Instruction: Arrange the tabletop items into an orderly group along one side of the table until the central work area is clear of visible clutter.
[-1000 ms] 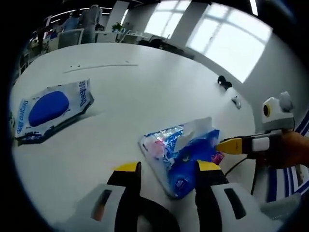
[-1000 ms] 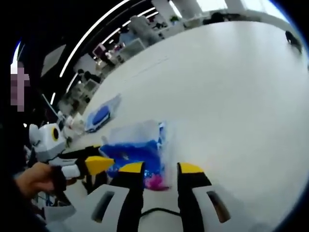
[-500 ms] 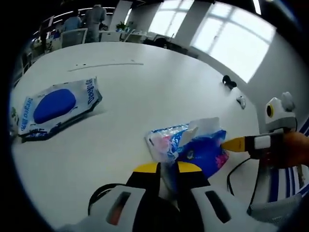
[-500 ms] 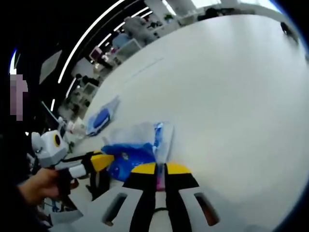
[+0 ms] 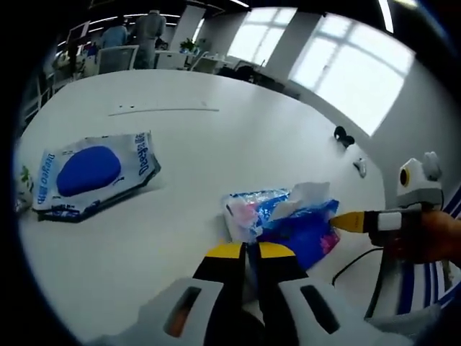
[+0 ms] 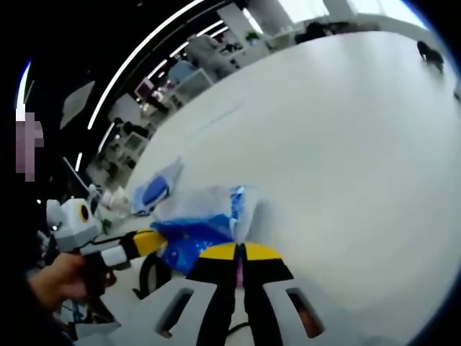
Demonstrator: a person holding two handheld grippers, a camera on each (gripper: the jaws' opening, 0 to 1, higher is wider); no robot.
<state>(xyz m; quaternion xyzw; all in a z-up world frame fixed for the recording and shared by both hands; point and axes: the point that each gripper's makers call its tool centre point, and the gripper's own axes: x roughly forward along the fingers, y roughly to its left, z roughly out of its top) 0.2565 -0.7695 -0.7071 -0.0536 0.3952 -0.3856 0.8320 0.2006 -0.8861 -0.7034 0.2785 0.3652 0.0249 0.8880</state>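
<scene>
**Two grippers clamped on one tissue pack**

Both pairs of yellow-tipped jaws pressed together on opposite edges of the blue tissue pack [image 5: 282,218]. Left gripper [image 5: 245,251] pinching the near plastic edge, with the pack stretching away from its tips. Right gripper [image 6: 241,251] nipping the pink-printed end of the same pack [image 6: 193,232], clear wrapper bunched above the tips.

Seen from the left gripper view, right gripper's yellow tip [image 5: 351,220] touching the pack's far side, held by a hand [image 5: 426,236]. Seen from the right gripper view, left gripper [image 6: 133,244] against the pack's other side, gripped by a hand [image 6: 52,277].

White tissue poking up from the pack's top. Pack resting on the white table [image 5: 216,137], near its edge.

Farther off on the table, lying flat and well apart from the pack: a wet-wipes packet [image 5: 90,173] with a blue oval lid, also visible in the right gripper view [image 6: 153,191].
</scene>
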